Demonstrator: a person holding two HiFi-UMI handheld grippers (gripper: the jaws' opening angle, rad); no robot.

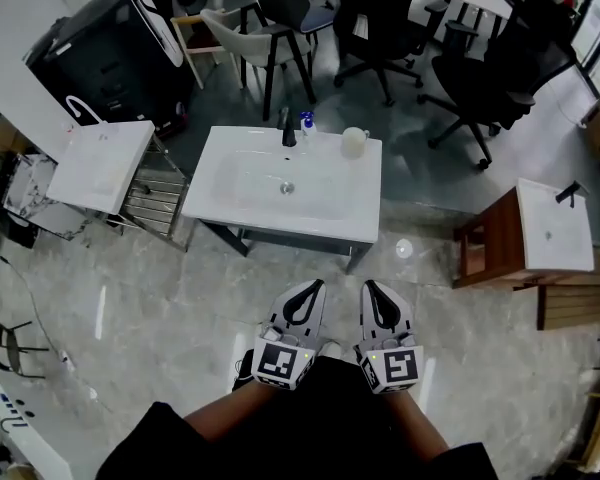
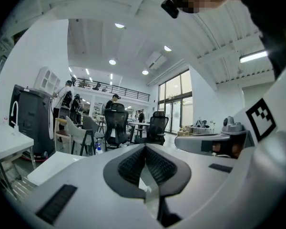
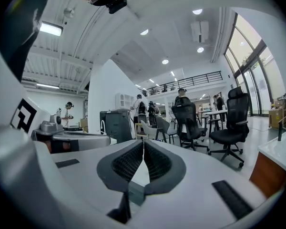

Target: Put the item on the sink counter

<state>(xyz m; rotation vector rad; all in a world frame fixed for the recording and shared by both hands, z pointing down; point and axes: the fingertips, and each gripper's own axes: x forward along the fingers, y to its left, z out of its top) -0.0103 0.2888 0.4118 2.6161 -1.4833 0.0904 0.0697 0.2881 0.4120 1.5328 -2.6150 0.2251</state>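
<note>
Looking down in the head view, I hold left gripper (image 1: 305, 296) and right gripper (image 1: 373, 294) side by side, apart from the sink (image 1: 230, 223); cup (image 1: 353, 142) and bottle (image 1: 307, 123) already stand on its counter by the faucet (image 1: 287, 128). Left gripper view: jaws together, empty. Right gripper view: likewise. Which item is meant I cannot tell; a hasty reach could topple the cup. Nothing blocks the approach; chairs (image 1: 268, 26) stand beyond.

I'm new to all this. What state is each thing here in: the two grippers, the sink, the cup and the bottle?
Left gripper: shut, holding nothing.
Right gripper: shut, holding nothing.
Sink: basin empty.
Cup: upright, on the sink's back rim.
Bottle: upright, beside the faucet.
</note>
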